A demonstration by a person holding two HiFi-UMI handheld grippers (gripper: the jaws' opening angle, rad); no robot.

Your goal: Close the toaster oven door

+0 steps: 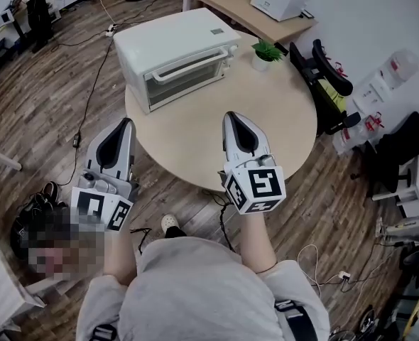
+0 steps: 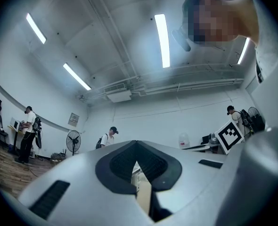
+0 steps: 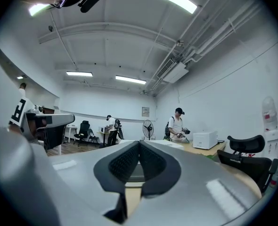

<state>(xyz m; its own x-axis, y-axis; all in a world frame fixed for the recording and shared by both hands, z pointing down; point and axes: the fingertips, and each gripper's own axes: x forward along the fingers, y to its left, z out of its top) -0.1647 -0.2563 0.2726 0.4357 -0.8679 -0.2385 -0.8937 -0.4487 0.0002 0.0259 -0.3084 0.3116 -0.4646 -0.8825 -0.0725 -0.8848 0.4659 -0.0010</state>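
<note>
The white toaster oven [image 1: 177, 55] stands at the far left of the round beige table [image 1: 280, 126]. Its glass door with the white bar handle [image 1: 192, 68] lies flat against the front, closed. My left gripper [image 1: 128, 123] hangs just off the table's left edge, over the floor, jaws pressed together and empty. My right gripper [image 1: 231, 116] hovers over the near part of the tabletop, a good way short of the oven, also shut on nothing. In the left gripper view [image 2: 136, 142] and the right gripper view [image 3: 140, 142] the black pads meet at the tips.
A small potted plant [image 1: 266, 50] sits right of the oven. A black cable [image 1: 92, 91] runs from the oven across the wood floor. Black office chairs [image 1: 323, 77] stand right of the table. A desk with a white printer [image 1: 280, 0] is behind. Shoes [image 1: 35, 204] lie at lower left.
</note>
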